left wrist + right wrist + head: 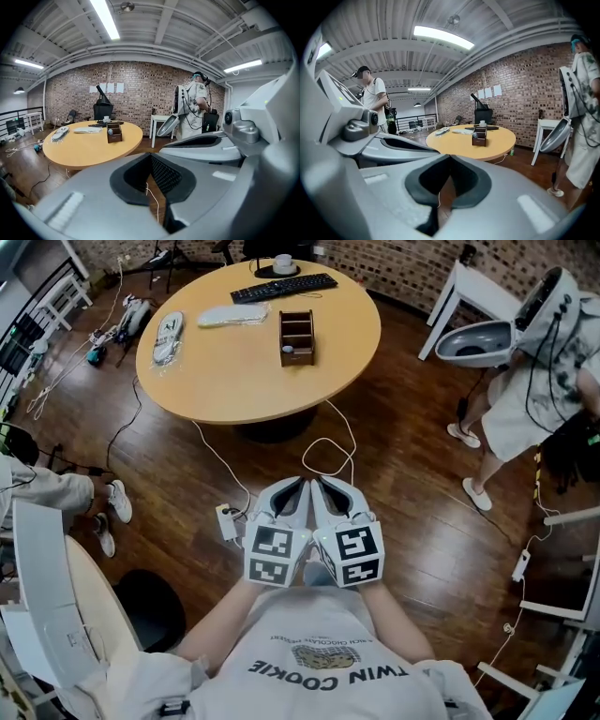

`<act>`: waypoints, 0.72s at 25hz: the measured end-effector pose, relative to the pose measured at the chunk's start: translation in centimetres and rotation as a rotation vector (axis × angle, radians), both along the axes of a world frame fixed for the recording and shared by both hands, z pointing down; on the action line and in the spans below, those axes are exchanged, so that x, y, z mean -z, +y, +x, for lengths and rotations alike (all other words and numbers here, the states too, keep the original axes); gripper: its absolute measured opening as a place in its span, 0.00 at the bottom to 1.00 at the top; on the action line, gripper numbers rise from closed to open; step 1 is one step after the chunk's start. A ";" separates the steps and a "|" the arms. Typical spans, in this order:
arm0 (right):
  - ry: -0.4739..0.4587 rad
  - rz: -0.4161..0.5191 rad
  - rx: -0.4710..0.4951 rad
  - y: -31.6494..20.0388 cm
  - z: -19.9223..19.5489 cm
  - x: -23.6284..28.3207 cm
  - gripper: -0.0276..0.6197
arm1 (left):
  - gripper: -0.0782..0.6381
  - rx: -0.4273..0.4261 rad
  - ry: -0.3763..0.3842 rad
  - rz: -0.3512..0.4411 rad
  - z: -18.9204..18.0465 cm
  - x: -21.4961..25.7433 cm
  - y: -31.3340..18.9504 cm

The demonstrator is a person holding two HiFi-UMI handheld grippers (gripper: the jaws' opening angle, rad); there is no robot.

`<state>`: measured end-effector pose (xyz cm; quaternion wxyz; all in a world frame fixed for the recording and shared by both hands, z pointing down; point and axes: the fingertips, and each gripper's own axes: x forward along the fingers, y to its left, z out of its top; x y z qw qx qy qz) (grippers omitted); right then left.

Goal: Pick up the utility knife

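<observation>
I cannot make out a utility knife in any view. The round wooden table [216, 381] stands ahead. It carries a brown wooden organiser box [296, 337], a black keyboard [283, 287], a flat white item [232, 315] and a clear-wrapped pack [168, 337]. My left gripper [300, 482] and right gripper [320, 482] are held side by side near my chest, well short of the table, above the floor. Both are shut with nothing between the jaws. The left gripper [150, 155] and right gripper [449, 156] each point toward the table [89, 145] [459, 143].
White cables [330, 451] and a power strip [228, 520] lie on the wooden floor between me and the table. A person wearing gear [539, 390] stands at the right beside a white table [483, 287]. Someone's legs [56, 493] and a white desk [42, 587] are at the left.
</observation>
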<state>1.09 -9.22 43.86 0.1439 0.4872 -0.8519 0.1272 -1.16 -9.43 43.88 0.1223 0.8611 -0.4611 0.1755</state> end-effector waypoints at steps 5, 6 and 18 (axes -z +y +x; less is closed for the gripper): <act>-0.018 -0.003 0.036 -3.6 1.8 -0.1 0.05 | 0.11 0.027 -0.020 -0.001 1.8 -0.2 -3.5; -0.020 -0.004 0.045 -4.1 2.1 -0.1 0.05 | 0.11 0.032 -0.022 0.000 2.1 -0.1 -4.0; -0.044 -0.002 0.083 -8.8 4.2 -0.4 0.05 | 0.11 0.062 -0.042 0.017 4.2 -0.1 -8.6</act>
